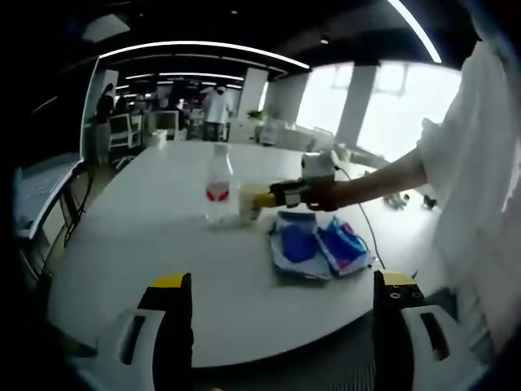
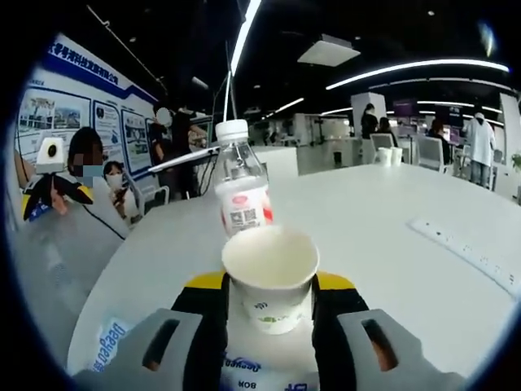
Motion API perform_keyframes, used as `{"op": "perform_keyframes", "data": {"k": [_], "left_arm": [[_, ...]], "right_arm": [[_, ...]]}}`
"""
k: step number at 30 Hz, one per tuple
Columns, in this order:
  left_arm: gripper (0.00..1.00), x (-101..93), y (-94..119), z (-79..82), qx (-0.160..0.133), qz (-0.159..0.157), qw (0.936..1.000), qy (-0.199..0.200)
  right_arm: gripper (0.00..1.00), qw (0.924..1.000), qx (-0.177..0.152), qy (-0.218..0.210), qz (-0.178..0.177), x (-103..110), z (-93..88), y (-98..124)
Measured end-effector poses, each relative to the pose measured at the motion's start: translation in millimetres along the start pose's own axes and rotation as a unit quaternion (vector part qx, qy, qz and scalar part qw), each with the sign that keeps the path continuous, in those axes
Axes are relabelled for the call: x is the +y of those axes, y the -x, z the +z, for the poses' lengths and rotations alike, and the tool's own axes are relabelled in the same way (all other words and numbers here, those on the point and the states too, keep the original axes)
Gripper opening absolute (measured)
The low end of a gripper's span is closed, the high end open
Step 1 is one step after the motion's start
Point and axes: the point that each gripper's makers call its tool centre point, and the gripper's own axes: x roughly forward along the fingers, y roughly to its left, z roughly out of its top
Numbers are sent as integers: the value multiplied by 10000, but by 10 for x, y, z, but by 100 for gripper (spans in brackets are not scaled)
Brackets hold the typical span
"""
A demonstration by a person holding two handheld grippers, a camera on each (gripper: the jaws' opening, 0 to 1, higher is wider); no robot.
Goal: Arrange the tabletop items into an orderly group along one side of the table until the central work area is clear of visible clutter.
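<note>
Right gripper [image 2: 269, 305] clamped on paper cup [image 2: 270, 275], upright, just beside water bottle [image 2: 241, 189] on white table [image 2: 391, 236]. Blue packets [image 1: 316, 244] flat, near-right of cup. Left gripper [image 1: 281, 314] spread wide, empty, at near table edge.

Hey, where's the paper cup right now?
In the right gripper view the paper cup sits low centre, clamped in the right gripper, just before the water bottle on the white table.
</note>
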Motion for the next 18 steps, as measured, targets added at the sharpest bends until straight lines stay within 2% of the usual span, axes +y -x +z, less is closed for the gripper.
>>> {"op": "perform_keyframes", "data": {"k": [5,10,18], "left_arm": [[89,-15,-15,-9,19,-27,10000,-23],[90,-14,-21,5,-1,-33,10000,-20],[93,4,-23,13,-13,3,10000,9]], "right_arm": [[45,10000,3,8,-16,-7,24,6],[59,9999,58,49,-102,-38,24,7],[64,9998,125,45,-149,-41,46,77]]}}
